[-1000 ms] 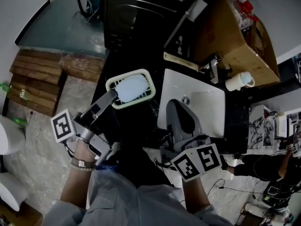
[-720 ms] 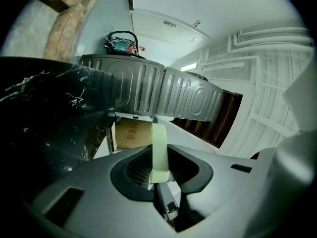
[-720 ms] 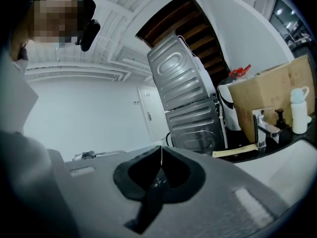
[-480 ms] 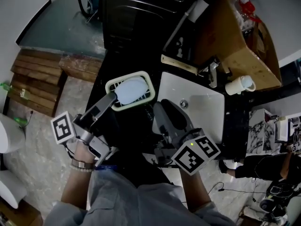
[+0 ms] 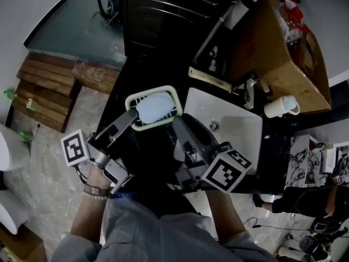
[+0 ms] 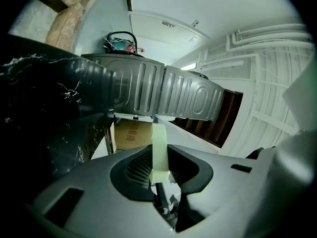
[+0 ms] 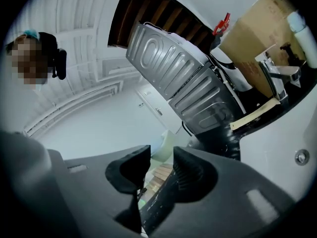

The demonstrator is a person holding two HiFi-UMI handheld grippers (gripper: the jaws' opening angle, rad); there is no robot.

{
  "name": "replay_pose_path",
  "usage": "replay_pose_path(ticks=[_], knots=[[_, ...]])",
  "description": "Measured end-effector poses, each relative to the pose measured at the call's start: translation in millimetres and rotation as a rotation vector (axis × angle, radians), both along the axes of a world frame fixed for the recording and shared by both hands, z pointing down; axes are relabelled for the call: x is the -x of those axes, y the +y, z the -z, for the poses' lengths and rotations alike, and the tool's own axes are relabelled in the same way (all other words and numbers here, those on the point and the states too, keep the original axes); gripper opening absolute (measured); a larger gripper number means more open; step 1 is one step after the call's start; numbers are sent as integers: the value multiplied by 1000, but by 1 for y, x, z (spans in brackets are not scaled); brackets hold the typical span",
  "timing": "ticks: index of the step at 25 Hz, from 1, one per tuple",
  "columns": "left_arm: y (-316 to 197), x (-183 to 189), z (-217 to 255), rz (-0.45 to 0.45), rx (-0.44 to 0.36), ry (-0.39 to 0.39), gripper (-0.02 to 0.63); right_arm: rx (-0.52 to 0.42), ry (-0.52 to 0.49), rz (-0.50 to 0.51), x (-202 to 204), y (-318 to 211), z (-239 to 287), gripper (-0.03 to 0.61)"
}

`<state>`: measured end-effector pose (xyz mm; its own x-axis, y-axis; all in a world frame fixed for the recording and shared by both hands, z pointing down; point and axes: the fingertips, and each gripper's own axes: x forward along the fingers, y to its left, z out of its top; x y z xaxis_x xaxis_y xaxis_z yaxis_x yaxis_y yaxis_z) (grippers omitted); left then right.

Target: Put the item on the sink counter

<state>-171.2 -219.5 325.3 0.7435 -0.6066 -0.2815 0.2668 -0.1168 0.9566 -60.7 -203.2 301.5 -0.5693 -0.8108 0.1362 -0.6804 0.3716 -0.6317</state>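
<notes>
A pale green soap dish [image 5: 154, 107] with a light blue soap bar in it hangs over the black counter [image 5: 128, 146], left of the white sink [image 5: 232, 127]. My left gripper [image 5: 133, 115] is shut on the dish's near-left rim. In the left gripper view that rim [image 6: 159, 150] stands edge-on between the pads of this gripper [image 6: 159, 168]. My right gripper [image 5: 179, 125] is at the dish's right corner. Its jaws are opening and nothing is between them. In the right gripper view the dish [image 7: 166, 144] shows just beyond this gripper [image 7: 161, 170].
A faucet [image 5: 250, 86], a white mug [image 5: 281, 107] and a cardboard box [image 5: 278, 42] stand behind the sink. A dark washing machine [image 5: 163, 15] is at the back. Wooden boards [image 5: 46, 91] lie on the floor at the left. A person stands off to the side in the right gripper view.
My right gripper has swung left from over the sink to the dish's right corner, and its jaws have spread apart. The left gripper and the dish have barely shifted.
</notes>
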Motion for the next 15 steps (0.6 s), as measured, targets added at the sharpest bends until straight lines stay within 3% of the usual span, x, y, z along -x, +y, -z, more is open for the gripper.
replay_pose_path(ticks=[5, 10, 13, 15], knots=[[-17, -39, -4, -6, 11, -28, 86, 9, -40, -8, -40, -18, -4, 120], [-28, -52, -7, -11, 14, -59, 87, 15, -5, -17, -54, -26, -7, 99], [-36, -56, -11, -13, 18, -77, 87, 6, 41, -36, -59, -32, -9, 12], [-42, -60, -14, -13, 18, -79, 87, 6, 54, -40, -63, -38, -12, 5]])
